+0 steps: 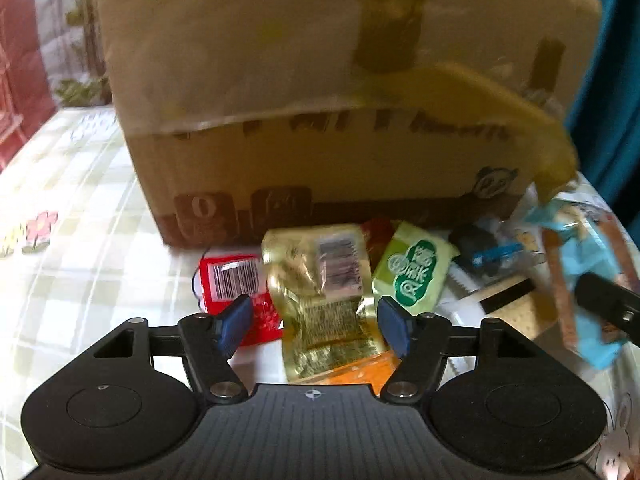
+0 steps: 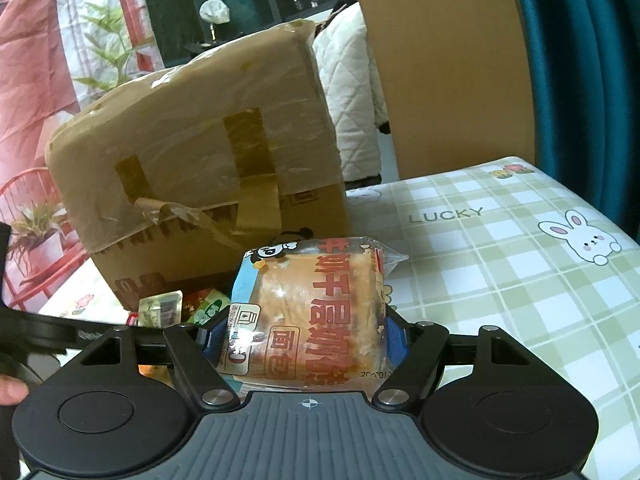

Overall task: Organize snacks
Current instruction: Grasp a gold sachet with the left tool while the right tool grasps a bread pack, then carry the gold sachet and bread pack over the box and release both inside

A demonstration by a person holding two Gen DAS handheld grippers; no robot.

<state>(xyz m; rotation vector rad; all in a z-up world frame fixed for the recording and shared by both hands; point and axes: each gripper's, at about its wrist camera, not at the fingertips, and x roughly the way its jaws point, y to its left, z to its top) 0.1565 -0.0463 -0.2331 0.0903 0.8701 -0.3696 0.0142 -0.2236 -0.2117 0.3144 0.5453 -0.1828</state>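
Snacks lay heaped before the cardboard box (image 1: 320, 152): red packet (image 1: 240, 280) at nine o'clock, gold pouch (image 1: 320, 280) centre, green packet (image 1: 412, 272) at two o'clock. Left gripper (image 1: 314, 326) hovered above with fingers spread, holding nothing. Right gripper (image 2: 306, 334) clamped the bread pack (image 2: 316, 312) above the checked tablecloth (image 2: 500, 260).

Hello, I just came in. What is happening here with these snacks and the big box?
A person is sorting snacks with handheld tongs. The right tongs are shut on a wrapped bread cake, held up in front of the taped cardboard box. The left tongs are open above the snack pile, over a gold packet; a red packet and a green packet lie beside it on the checked tablecloth.
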